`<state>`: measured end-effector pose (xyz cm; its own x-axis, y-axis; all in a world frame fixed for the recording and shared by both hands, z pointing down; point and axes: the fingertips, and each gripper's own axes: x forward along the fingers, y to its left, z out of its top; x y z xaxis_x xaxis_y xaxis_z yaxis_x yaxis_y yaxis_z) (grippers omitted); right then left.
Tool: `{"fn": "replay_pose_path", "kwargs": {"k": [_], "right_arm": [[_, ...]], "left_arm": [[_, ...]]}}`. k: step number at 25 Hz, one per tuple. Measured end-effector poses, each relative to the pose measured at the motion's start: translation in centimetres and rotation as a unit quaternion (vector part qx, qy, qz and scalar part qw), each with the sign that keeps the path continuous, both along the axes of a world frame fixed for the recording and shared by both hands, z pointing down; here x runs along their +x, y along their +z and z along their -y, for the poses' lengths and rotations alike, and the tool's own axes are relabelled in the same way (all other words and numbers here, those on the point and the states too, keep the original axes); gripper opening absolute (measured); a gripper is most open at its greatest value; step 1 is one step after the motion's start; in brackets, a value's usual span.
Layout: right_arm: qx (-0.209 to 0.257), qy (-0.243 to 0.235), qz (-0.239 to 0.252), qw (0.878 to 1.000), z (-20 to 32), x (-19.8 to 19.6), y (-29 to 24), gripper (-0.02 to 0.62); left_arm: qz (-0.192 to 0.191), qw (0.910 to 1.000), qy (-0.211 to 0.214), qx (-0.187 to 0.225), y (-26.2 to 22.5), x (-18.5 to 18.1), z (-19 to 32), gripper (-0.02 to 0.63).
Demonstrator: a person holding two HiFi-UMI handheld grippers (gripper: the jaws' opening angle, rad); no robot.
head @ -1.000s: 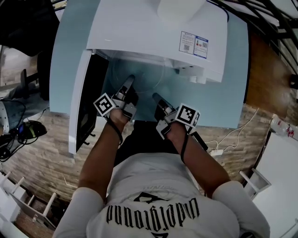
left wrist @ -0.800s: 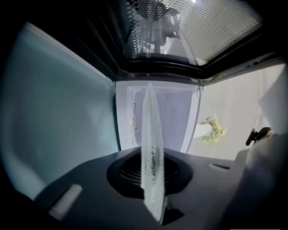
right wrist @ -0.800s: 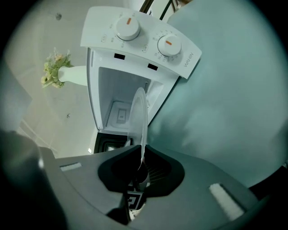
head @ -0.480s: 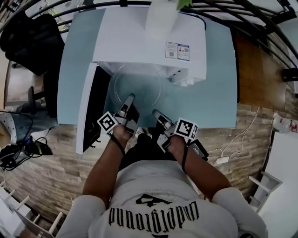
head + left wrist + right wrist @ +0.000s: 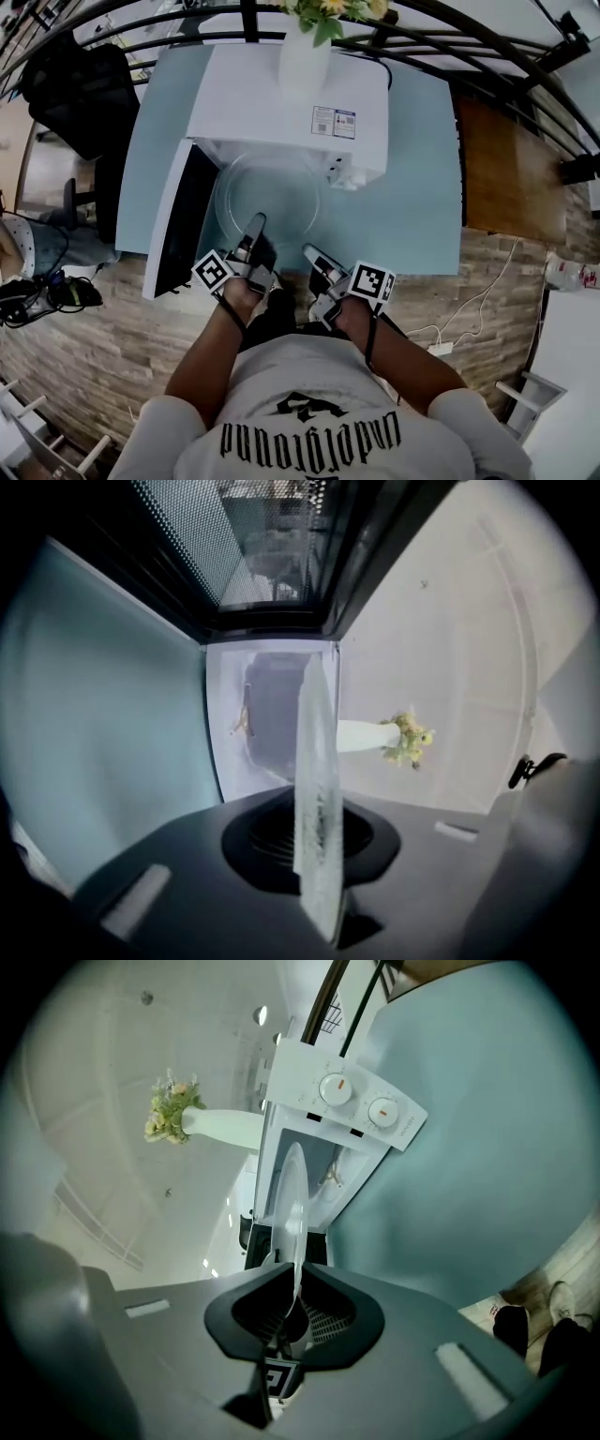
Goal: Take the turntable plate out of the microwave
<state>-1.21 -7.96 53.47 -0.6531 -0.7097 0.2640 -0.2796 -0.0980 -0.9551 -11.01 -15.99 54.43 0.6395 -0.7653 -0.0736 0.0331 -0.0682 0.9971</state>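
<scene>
1. The left gripper is clamped on the near rim of the glass turntable plate, its jaws nearly together on the thin edge.
2. The right gripper grips the same rim, just beside the left.
3. The plate sits roughly level just in front of the white microwave's open mouth, above the pale blue surface.
4. The door stands swung open at the left.
5. A white vase of flowers stands on the microwave.
</scene>
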Motion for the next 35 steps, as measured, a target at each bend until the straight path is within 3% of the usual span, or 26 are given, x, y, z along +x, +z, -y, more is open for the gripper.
{"fn": "replay_pose_path", "kwargs": {"k": [19,35], "right_arm": [[0.059,-0.077,0.040,0.994,-12.2,5.5,-6.2,0.029],[0.083,-0.088,0.042,0.992,-20.6,2.7,-9.0,0.031]], "left_arm": [[0.014,0.9965,-0.080,0.020,-7.0,4.2,-13.8,0.075],[0.015,0.9968,-0.075,0.023,-9.5,1.3,-22.1,0.075]]}}
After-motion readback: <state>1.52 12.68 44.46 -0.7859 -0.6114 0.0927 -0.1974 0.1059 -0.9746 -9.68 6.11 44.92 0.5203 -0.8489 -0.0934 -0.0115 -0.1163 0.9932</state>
